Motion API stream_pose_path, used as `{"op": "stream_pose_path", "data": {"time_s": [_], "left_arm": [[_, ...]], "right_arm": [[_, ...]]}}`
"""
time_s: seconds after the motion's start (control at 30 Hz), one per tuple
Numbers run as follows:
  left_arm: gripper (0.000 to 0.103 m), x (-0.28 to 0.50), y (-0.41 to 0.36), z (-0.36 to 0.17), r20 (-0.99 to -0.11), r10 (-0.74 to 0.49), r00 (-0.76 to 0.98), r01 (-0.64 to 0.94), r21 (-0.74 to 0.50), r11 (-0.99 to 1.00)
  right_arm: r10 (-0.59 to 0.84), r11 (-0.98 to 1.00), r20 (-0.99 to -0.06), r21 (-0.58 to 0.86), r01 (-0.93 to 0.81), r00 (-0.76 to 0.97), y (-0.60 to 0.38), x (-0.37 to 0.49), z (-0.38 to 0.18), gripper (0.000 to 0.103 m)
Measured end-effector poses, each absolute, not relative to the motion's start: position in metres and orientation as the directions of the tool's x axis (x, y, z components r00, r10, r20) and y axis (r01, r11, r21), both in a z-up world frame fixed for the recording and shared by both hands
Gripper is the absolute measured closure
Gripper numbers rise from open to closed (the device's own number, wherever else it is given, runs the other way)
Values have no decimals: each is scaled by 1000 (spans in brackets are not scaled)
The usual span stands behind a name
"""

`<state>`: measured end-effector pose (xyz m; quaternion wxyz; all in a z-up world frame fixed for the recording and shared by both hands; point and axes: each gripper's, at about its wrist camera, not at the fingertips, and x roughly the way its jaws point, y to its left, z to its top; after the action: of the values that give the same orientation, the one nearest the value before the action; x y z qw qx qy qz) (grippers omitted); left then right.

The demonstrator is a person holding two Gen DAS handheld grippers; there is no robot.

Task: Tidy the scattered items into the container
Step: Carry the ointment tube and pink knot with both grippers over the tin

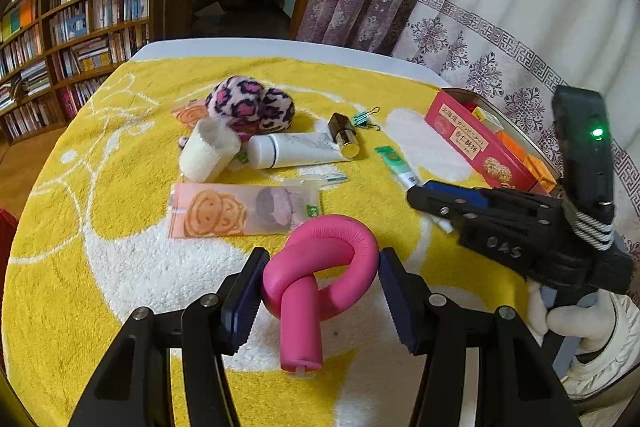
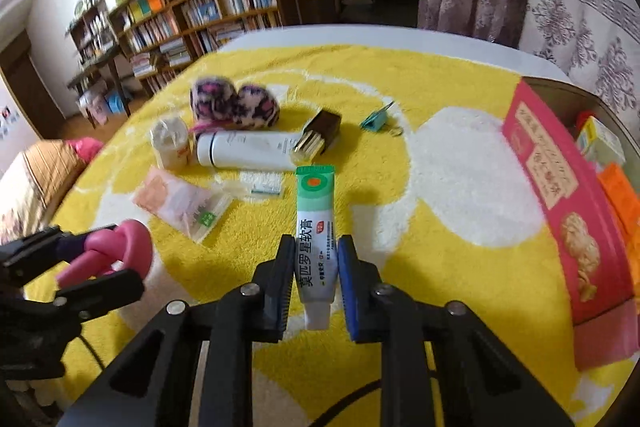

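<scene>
While my right gripper (image 2: 313, 281) clamps the small ointment tube (image 2: 315, 227), I see the tube's long axis running straight ahead between the pads, green crimped end pointing away, white cap toward me. It sits lifted above the yellow rug (image 2: 440, 247), left of the pink biscuit tin (image 2: 560, 195). My left gripper (image 1: 320, 291), angled downward, grasps the knotted pink roller (image 1: 324, 267), further left of the tin, its free end pointing back at me
</scene>
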<state>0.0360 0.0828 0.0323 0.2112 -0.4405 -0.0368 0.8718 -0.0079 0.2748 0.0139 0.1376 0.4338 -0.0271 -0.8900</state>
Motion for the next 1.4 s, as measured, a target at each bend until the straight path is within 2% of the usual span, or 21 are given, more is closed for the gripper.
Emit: {"op": "stream_pose_path", "data": {"time_s": [0.33, 0.7, 1.13, 1.4], "left_arm": [[45, 35, 123, 50, -741, 417, -526, -408, -211, -888], [45, 32, 180, 75, -720, 442, -535, -491, -161, -856], [45, 17, 275, 105, -689, 502, -523, -608, -111, -786], [45, -2, 322, 109, -692, 540, -480, -644, -141, -752]], "right_arm": [[-251, -967, -689, 206, 148, -680, 321, 7, 50, 79], [-150, -969, -612, 247, -8, -776, 410, 31, 81, 79], [-49, -939, -583, 304, -162, -811, 503, 41, 84, 79], [-29, -925, -590, 321, -202, -807, 532, 34, 75, 79]]}}
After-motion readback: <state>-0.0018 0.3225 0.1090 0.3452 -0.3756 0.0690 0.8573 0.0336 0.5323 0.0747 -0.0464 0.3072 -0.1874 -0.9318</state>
